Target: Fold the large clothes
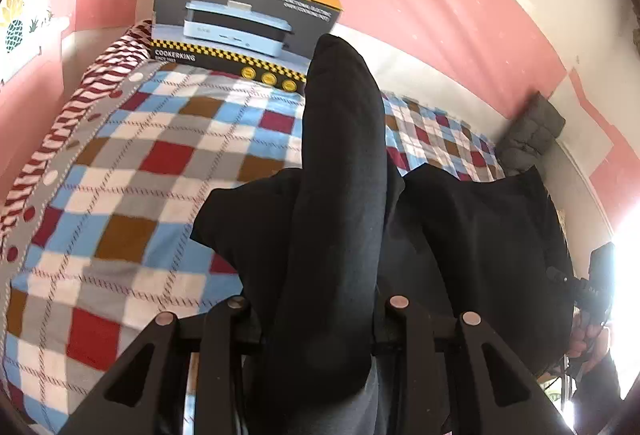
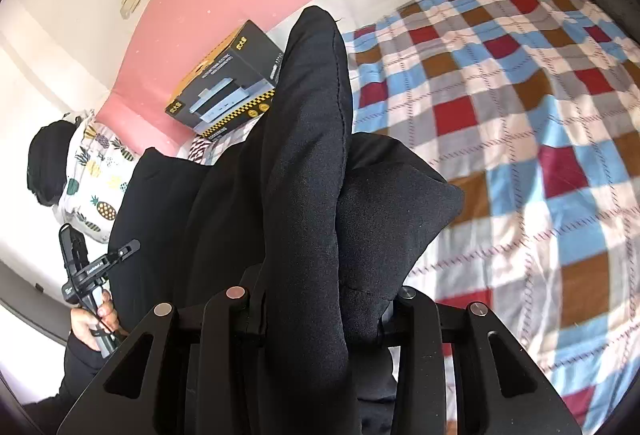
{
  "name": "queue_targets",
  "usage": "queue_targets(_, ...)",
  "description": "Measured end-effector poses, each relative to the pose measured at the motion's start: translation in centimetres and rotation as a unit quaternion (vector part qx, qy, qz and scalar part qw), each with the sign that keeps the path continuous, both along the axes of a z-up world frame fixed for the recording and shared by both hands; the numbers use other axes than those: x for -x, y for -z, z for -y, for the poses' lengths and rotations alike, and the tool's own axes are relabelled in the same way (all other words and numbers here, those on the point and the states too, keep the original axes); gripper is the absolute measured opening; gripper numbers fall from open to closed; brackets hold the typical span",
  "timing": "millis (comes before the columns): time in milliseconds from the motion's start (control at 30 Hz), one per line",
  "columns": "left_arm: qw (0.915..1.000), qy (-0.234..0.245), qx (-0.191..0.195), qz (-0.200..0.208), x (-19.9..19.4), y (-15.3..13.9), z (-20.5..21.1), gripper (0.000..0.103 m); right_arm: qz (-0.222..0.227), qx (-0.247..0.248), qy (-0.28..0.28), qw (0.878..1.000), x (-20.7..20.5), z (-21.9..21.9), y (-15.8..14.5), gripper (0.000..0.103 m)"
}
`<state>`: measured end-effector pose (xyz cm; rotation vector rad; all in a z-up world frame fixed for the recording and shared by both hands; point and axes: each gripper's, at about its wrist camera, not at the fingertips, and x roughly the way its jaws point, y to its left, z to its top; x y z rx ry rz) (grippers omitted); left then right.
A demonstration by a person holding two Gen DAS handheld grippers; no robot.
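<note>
A large black garment (image 1: 340,195) is held up above a checked bedspread (image 1: 132,171). My left gripper (image 1: 320,319) is shut on a thick fold of it, and the cloth rises straight up between the jaws. My right gripper (image 2: 320,307) is shut on another fold of the same black garment (image 2: 308,163). The garment hangs between the two grippers and drapes down toward the bed. The fingertips are hidden in the cloth. The other gripper shows at the edge of each view, at the right in the left wrist view (image 1: 592,287) and at the left in the right wrist view (image 2: 86,267).
A cooker box (image 1: 244,27) stands at the head of the bed against the pink wall; it also shows in the right wrist view (image 2: 224,83). A red-and-white striped cloth (image 1: 96,83) lies by the bed's edge. A pineapple-print pillow (image 2: 96,187) and a grey quilted item (image 1: 528,131) lie nearby.
</note>
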<state>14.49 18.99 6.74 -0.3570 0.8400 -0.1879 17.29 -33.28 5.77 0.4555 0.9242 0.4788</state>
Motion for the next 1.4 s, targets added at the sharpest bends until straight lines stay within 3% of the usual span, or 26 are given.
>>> queue_targets(267, 0.9998, -0.012, -0.013, 0.006, -4.9, -0.3, -3.6, 0.033, -0.001, -0.008, -0.011, 1.0, -4.9, -3.5, 0.4, 0.036)
queue_targets(433, 0.9997, -0.019, -0.016, 0.001, -8.6, 1.2, -5.8, 0.033, -0.005, -0.007, -0.017, 1.0, -8.5, -5.5, 1.8, 0.036)
queue_targets(600, 0.9995, -0.026, -0.013, -0.016, -12.4, 5.1, -7.5, 0.034, -0.02, -0.008, -0.017, 1.0, -11.9, -6.6, 4.8, 0.036)
queue_targets(733, 0.9981, -0.044, -0.012, -0.042, -14.3, 9.5, -9.0, 0.036, -0.059, -0.01, 0.002, 0.998, -13.8, -5.8, 8.7, 0.04)
queue_targets(800, 0.9966, -0.056, 0.004, -0.06, -14.7, 11.6, -10.2, 0.039, -0.087, -0.025, 0.011, 0.996, -14.3, -4.7, 10.9, 0.046)
queue_targets(933, 0.9958, -0.058, 0.018, -0.069, -14.7, 14.5, -11.2, 0.057, -0.113, -0.032, 0.015, 0.993, -14.7, -4.1, 13.0, 0.061)
queue_targets(1067, 0.9939, -0.067, 0.043, -0.077, -14.3, 14.6, -11.9, 0.061, -0.128, -0.033, 0.023, 0.991, -14.9, -3.8, 13.1, 0.067)
queue_targets(1167, 0.9943, -0.064, 0.037, -0.077, -13.3, 13.3, -12.3, 0.061, -0.121, -0.001, 0.021, 0.992, -14.2, -3.8, 11.5, 0.067)
queue_targets(1400, 0.9945, -0.098, 0.021, -0.031, -9.9, 9.7, -14.4, 0.059, -0.054, 0.087, 0.06, 0.993, -11.8, -2.7, 7.2, 0.067)
